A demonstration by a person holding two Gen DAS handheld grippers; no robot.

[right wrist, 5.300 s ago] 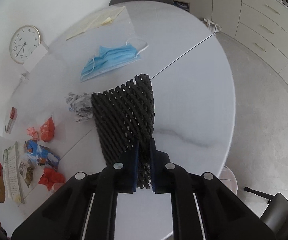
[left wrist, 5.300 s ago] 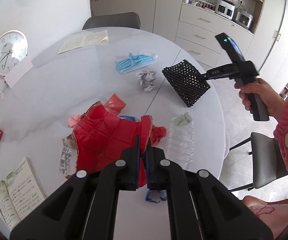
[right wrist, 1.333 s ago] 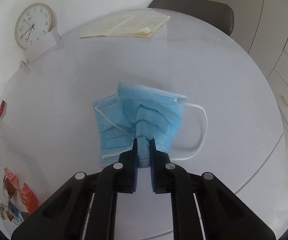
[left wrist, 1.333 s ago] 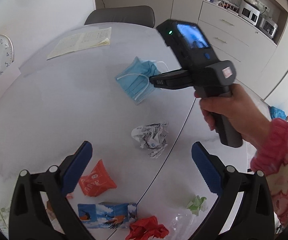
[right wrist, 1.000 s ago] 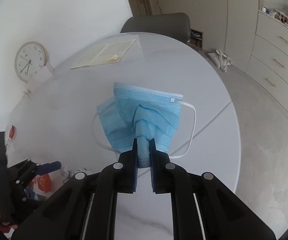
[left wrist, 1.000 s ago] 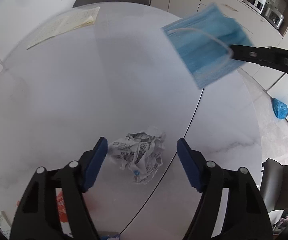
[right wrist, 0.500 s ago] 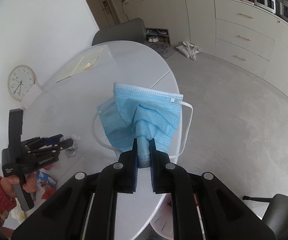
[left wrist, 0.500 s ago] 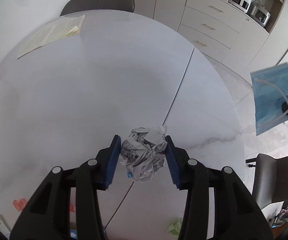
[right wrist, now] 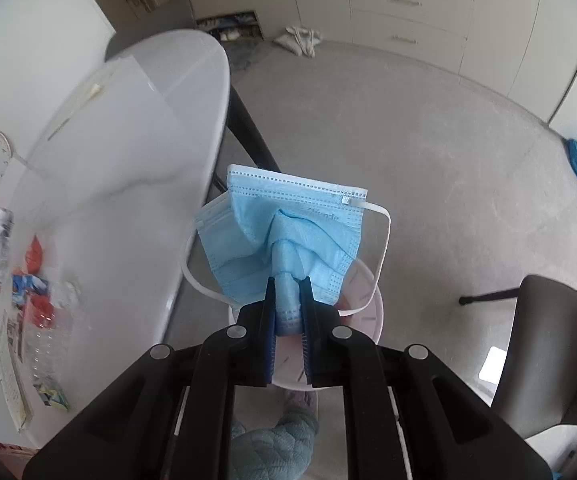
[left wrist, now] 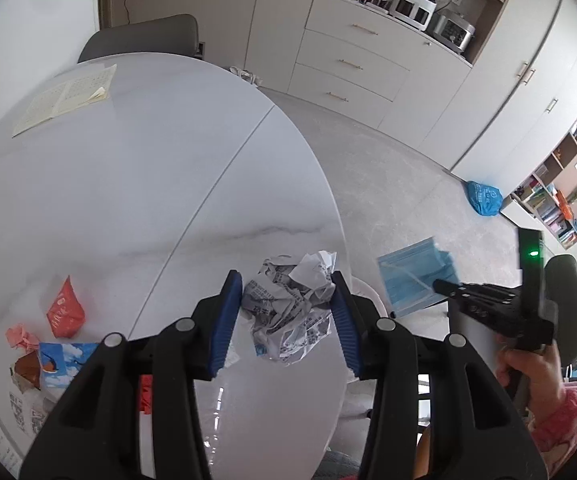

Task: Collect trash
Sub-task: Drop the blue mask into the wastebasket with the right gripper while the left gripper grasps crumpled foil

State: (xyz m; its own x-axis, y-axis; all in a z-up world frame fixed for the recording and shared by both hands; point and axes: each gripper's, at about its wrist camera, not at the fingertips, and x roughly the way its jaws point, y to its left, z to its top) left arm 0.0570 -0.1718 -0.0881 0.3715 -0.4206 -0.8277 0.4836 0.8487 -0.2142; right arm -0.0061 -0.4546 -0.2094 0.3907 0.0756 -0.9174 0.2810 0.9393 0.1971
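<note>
My left gripper (left wrist: 288,312) is shut on a crumpled newspaper ball (left wrist: 292,304) and holds it above the right edge of the white round table (left wrist: 128,184). My right gripper (right wrist: 288,312) is shut on a blue face mask (right wrist: 288,232) and holds it off the table, over a pink-rimmed white bin (right wrist: 372,320) on the floor. In the left wrist view the mask (left wrist: 412,276) hangs from the right gripper (left wrist: 440,285) to the right of the table.
An orange wrapper (left wrist: 64,312), a blue packet (left wrist: 64,360), red scraps and a crushed clear bottle (right wrist: 48,344) lie at the table's near left. An open booklet (left wrist: 64,100) lies at the far side. Grey chairs (right wrist: 548,352) stand near the bin. A blue bag (left wrist: 484,198) lies on the floor.
My left gripper has closed on the paper ball and lifted it toward the table's right edge. My right gripper has carried the mask off the table and down over the bin.
</note>
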